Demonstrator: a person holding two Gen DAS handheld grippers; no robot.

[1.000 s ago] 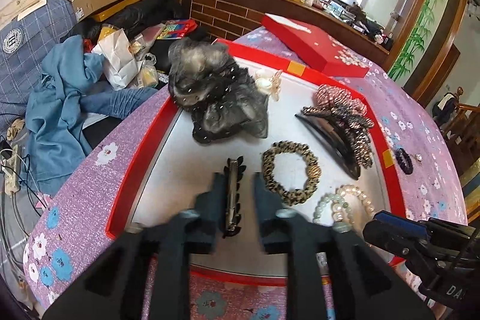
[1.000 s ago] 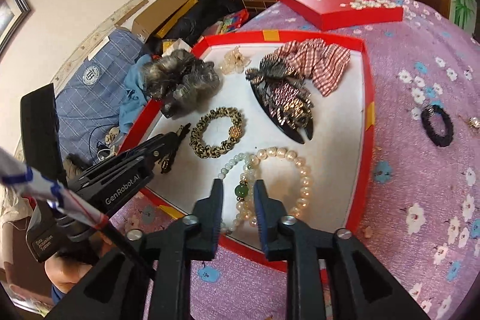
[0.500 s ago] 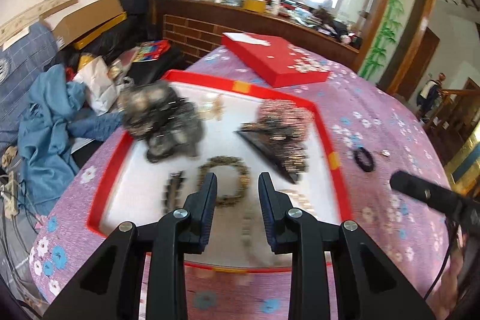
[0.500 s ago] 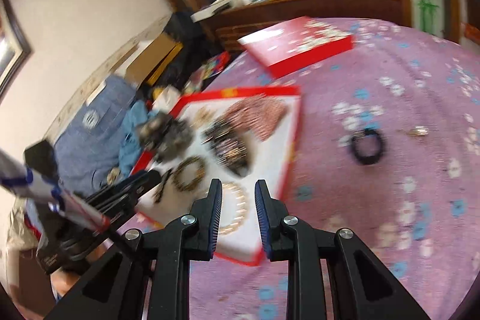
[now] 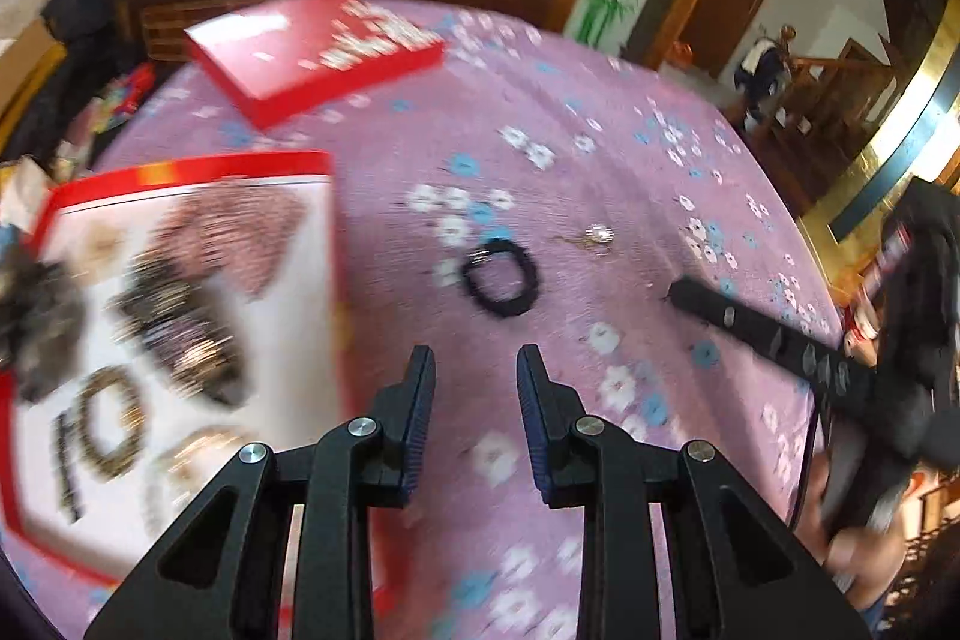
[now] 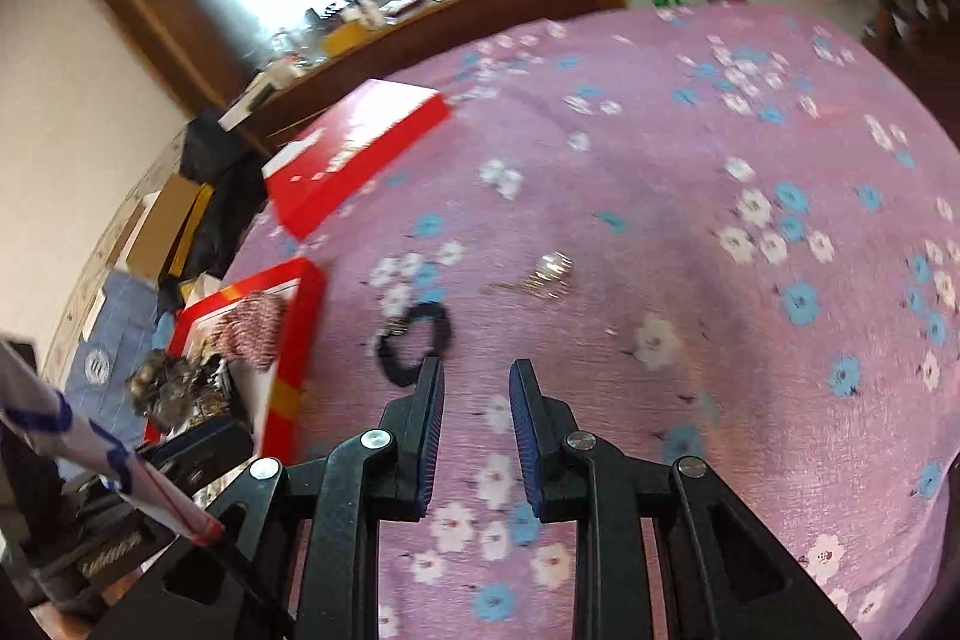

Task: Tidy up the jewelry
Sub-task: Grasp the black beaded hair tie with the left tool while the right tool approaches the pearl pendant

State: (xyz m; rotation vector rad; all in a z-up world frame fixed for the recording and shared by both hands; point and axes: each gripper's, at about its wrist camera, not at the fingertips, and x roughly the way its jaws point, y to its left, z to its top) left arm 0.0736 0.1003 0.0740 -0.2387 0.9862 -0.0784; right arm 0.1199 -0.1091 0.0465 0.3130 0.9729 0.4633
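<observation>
A black hair tie lies on the purple flowered cloth, just ahead of my left gripper, which is open and empty. A small silver and gold piece lies beyond it. In the right wrist view the hair tie sits just left of my open, empty right gripper, and the small piece lies farther ahead. The red tray holds a leopard bracelet, a dark clip and a checked scrunchie, all blurred.
A red box lid lies at the far side of the table, also in the right wrist view. The right gripper's black body reaches in from the right. A wooden counter stands behind. The tray's corner is left.
Both grippers have swung right, away from the tray and over the cloth toward the black hair tie. Both stand wider open than one second ago.
</observation>
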